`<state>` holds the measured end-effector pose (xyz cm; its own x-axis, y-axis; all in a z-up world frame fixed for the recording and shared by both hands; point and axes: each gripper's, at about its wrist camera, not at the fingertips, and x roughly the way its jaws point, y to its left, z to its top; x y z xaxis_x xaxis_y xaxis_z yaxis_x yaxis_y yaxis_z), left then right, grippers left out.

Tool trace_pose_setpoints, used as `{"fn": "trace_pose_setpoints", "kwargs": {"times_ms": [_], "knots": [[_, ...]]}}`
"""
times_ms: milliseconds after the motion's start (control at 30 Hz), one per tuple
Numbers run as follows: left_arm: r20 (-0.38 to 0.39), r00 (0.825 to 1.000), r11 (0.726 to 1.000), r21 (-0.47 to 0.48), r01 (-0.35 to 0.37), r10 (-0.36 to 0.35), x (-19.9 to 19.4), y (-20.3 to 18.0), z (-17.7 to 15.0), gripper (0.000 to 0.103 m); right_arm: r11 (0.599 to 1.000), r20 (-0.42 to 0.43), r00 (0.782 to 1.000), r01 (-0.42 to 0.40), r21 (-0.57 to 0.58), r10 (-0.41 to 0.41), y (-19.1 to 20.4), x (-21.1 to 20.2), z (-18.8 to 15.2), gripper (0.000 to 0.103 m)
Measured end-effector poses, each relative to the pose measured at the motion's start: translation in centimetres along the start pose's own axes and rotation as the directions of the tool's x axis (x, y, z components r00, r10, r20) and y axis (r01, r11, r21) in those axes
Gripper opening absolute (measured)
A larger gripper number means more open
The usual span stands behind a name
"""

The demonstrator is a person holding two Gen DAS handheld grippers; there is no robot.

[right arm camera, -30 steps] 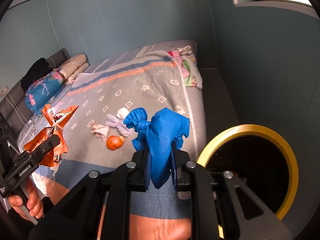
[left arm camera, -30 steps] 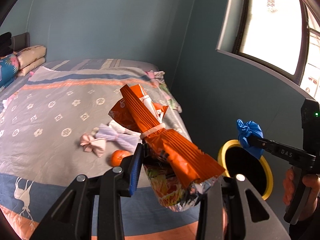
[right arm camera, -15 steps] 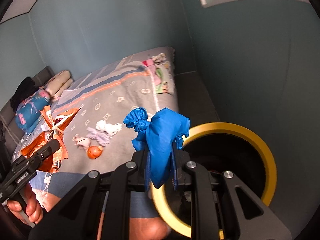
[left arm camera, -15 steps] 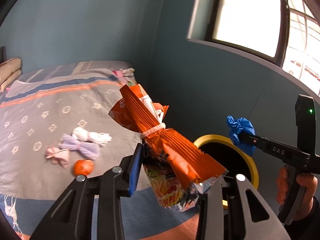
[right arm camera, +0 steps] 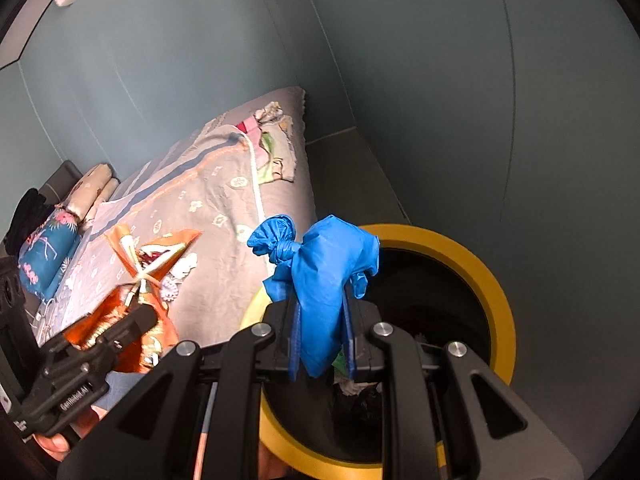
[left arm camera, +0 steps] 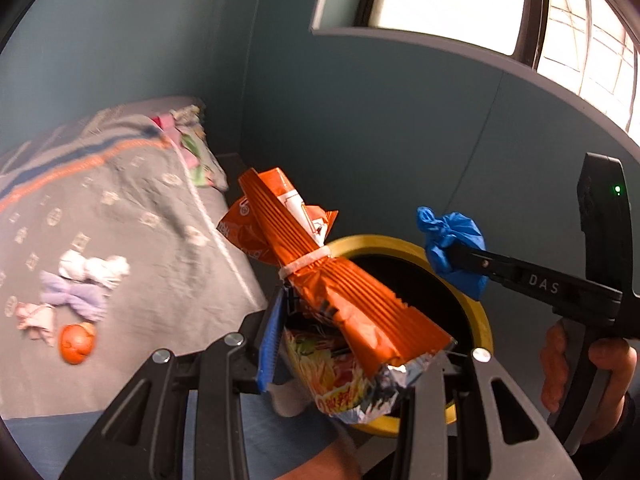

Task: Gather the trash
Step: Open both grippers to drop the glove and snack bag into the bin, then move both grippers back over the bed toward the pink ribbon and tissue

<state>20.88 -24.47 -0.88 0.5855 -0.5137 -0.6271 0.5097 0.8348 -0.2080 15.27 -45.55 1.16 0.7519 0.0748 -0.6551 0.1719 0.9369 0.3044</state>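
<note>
My left gripper is shut on a crumpled orange snack bag tied with a white band, held over the near rim of a yellow-rimmed black bin. My right gripper is shut on a knotted blue glove above that bin, which holds some trash. In the left wrist view the right gripper carries the blue glove over the far rim. In the right wrist view the left gripper and orange bag sit at the left.
A bed with a grey patterned cover lies to the left, with small tied cloth bundles and an orange fruit on it. Folded cloths lie at its far corner, pillows at the head. Teal walls and a window stand close behind the bin.
Both grippers have swung right from over the bed to over the bin, still holding the orange bag and the blue glove. The bin now fills more of both views.
</note>
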Motion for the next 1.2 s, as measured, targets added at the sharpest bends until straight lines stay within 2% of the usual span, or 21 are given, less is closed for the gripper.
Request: {"fn": "trace_pose_setpoints", "kwargs": {"times_ms": [367, 500, 600, 667, 967, 1200], "knots": [[-0.076, 0.996, 0.999, 0.003, 0.054, -0.053, 4.8, -2.0, -0.3, 0.034, 0.997, -0.018, 0.999, 0.038, 0.060, -0.037, -2.9, 2.2, 0.0, 0.017], [-0.077, 0.995, 0.998, -0.001, 0.069, -0.069, 5.0, -2.1, -0.4, 0.040, 0.995, -0.010, 0.999, 0.044, 0.092, -0.043, -3.3, 2.0, -0.1, 0.022], [-0.067, 0.995, 0.998, -0.017, 0.068, -0.069, 4.5, -1.9, -0.7, 0.049, 0.993, -0.002, 0.999, 0.049, 0.105, -0.049, -3.5, 1.8, 0.0, 0.026], [-0.056, 0.996, 0.998, -0.037, 0.060, -0.062, 3.9, -1.2, -0.7, 0.060, 0.992, 0.002, 0.999, 0.053, 0.117, -0.054, -3.5, 1.7, 0.2, 0.028], [0.004, 0.999, 0.996, -0.086, -0.034, 0.035, 0.6, 3.2, -0.8, 0.076, 0.992, 0.026, 0.997, 0.073, 0.106, -0.076, -1.7, 1.5, 0.6, 0.055], [0.039, 0.993, 0.982, -0.152, -0.108, 0.115, -2.0, 8.2, -0.6, 0.082, 0.999, 0.033, 0.999, 0.043, 0.033, -0.044, 2.4, 2.2, 1.4, 0.058]]}}
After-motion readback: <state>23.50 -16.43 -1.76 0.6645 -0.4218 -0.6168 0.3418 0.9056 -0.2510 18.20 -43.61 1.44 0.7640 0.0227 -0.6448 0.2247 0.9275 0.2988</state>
